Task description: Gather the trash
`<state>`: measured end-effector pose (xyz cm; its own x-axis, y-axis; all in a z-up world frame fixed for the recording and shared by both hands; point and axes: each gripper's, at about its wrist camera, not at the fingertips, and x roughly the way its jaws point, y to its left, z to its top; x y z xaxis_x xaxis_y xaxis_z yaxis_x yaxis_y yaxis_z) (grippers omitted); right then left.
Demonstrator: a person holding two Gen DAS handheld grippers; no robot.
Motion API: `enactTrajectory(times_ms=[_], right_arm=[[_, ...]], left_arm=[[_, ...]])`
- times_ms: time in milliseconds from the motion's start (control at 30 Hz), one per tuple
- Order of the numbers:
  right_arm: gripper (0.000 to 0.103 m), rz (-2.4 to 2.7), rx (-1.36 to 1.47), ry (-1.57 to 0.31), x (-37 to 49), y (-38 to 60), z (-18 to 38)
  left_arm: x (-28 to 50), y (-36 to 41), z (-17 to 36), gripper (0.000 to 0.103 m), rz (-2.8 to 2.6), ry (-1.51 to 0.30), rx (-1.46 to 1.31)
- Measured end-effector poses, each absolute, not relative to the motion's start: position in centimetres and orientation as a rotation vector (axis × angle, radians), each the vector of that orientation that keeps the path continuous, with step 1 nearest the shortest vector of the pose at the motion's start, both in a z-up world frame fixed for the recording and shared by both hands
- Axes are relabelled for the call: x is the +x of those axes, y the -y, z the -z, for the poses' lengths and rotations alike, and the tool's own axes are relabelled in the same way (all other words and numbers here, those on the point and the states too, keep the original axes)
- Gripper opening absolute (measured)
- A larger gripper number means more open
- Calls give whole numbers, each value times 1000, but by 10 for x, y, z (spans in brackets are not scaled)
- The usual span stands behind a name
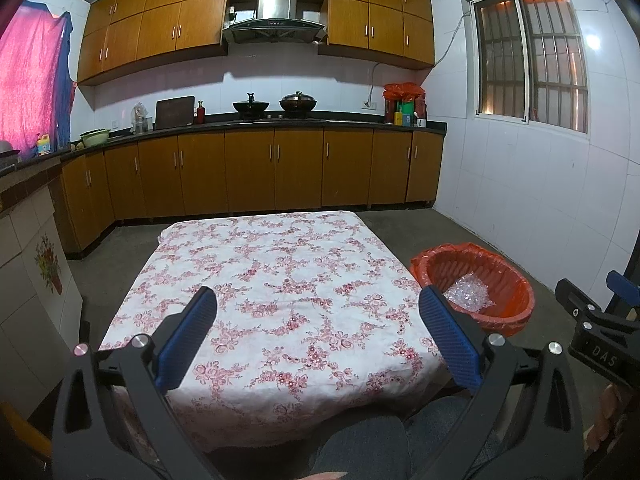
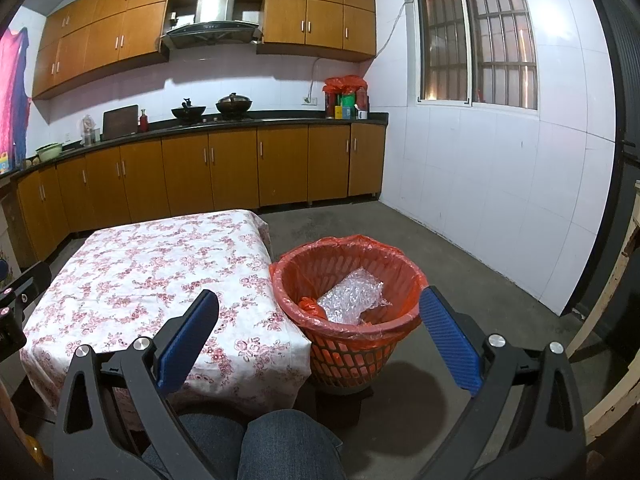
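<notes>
The left hand-held gripper (image 1: 318, 334) is hovering over the near edge of the floral-clothed tabletop (image 1: 280, 264), its blue pads spread wide and holding nothing; the right hand-held gripper (image 2: 320, 332) is hanging just beside that tabletop (image 2: 152, 264), likewise wide open and empty, facing the red-lined trash basket (image 2: 348, 344); crumpled bubble wrap (image 2: 352, 294) is lying inside the basket, which is standing on the floor touching the tabletop's right edge.

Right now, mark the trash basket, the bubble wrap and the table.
trash basket (image 2: 340, 354): right wrist view, front lattice wall.
bubble wrap (image 2: 352, 296): right wrist view, sheet's middle.
table (image 1: 280, 272): left wrist view, bare floral cloth.
</notes>
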<state>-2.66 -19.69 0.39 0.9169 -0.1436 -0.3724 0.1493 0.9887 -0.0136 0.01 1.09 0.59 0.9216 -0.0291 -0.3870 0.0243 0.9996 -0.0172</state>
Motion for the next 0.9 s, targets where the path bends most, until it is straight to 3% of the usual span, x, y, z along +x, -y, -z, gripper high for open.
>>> enactTrajectory(times_ms=[900], right_arm=[[100,153,17,-386,-31,197,-4]], left_arm=[[0,-10,0,99,19,-402,-14]])
